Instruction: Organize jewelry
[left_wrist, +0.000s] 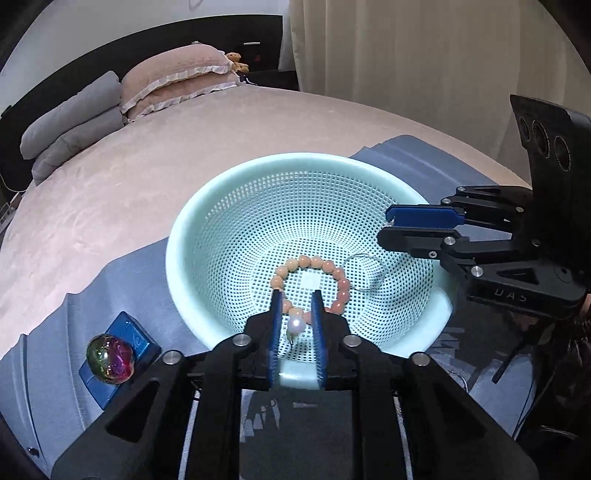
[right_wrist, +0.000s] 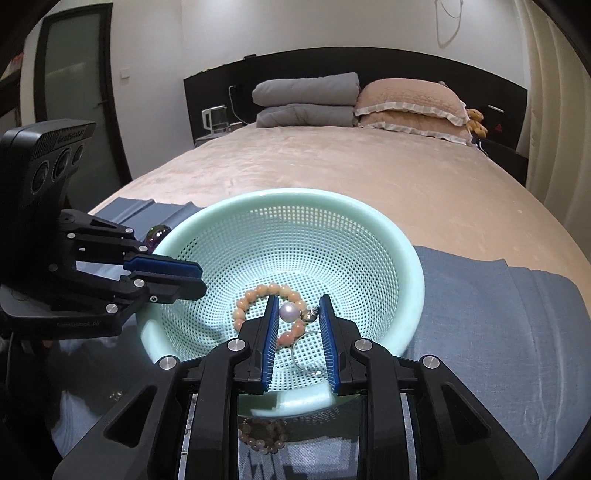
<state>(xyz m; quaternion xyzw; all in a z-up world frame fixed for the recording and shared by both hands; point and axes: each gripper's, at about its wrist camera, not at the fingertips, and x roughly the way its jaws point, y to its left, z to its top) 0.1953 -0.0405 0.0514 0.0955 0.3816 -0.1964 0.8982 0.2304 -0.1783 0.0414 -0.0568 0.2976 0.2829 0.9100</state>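
Beads of the peach bracelet (left_wrist: 314, 275) lie at the mint colander's (left_wrist: 184, 221) bottom beneath your parted, empty left gripper (left_wrist: 296, 314), while the right wrist view shows your right gripper (right_wrist: 297, 314) likewise apart over the pearl earring (right_wrist: 290, 313), so closing carelessly could snag both together.

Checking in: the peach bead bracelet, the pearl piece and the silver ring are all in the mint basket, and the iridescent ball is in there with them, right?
Not quite. The iridescent ball is outside the mint basket, resting on a blue box on the grey-blue cloth, as the left wrist view shows. The peach bead bracelet, pearl piece and silver ring are in the basket.
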